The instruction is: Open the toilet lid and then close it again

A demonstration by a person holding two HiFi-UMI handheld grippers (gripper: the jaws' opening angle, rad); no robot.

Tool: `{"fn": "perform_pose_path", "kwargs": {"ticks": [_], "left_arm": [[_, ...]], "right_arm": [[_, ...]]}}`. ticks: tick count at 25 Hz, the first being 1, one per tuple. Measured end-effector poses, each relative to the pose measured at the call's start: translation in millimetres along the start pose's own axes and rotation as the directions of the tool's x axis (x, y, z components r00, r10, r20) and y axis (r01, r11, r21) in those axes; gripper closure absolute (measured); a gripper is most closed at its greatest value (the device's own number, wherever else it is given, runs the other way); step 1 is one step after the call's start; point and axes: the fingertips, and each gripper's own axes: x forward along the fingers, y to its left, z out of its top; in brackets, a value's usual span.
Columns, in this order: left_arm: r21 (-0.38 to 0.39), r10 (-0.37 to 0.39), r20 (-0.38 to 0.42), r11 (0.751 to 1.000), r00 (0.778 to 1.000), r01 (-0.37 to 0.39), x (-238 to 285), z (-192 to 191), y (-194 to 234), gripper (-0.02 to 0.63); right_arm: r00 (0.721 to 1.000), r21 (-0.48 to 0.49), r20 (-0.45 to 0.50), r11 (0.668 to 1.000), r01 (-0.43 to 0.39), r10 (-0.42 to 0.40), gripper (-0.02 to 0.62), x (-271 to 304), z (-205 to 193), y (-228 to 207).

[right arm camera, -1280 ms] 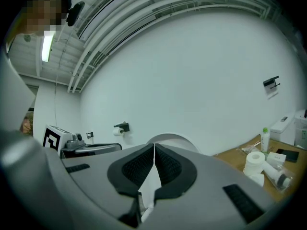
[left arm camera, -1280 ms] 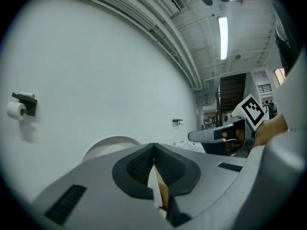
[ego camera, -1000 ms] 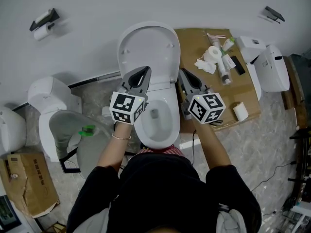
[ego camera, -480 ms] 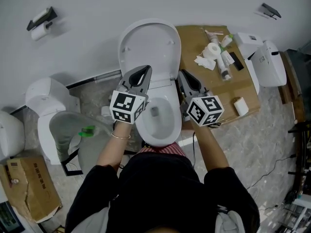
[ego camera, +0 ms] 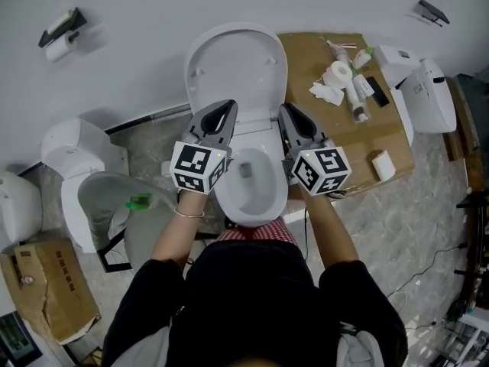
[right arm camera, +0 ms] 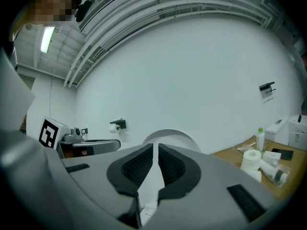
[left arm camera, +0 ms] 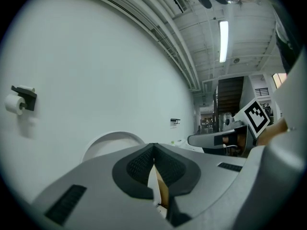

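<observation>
The toilet (ego camera: 246,205) is sitting at the centre of the head view, and its lid (ego camera: 237,67) — white, oval, glossy — is standing raised at 12 o'clock, close by the wall. So the opening half is looking done. The closing is coming next, calling for a jaw tip hooking behind the lid's top rim and tipping it forward gently. The left gripper (ego camera: 226,109), at 10 o'clock of the bowl, and the right gripper (ego camera: 286,113), at 2 o'clock, are hovering clear of the lid, jaws clenched on nothing — though the right pair may be leaving a hairline slit.
</observation>
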Motion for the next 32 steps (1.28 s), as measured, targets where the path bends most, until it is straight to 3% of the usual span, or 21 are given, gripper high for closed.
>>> {"fn": "perform_pose_path", "kwargs": {"ticks": [9, 12, 32], "left_arm": [[-0.014, 0.06, -0.011, 0.998, 0.998, -0.06, 32.3, -3.0, 1.7, 0.603], [-0.014, 0.078, -0.02, 0.997, 0.997, -0.078, 43.8, -5.0, 1.6, 0.603], [-0.017, 0.153, -0.047, 0.988, 0.987, -0.154, 91.6, -16.7, 22.4, 0.602]], "right_arm": [[0.998, -0.04, -0.045, 0.998, -0.039, 0.037, 0.569, 22.5, 0.0, -40.4], [0.998, -0.057, -0.049, 0.997, -0.05, 0.047, 0.54, 31.0, 3.1, -52.9], [0.994, -0.054, -0.102, 0.997, -0.055, 0.049, 0.502, 97.4, -16.4, -112.0]]}}
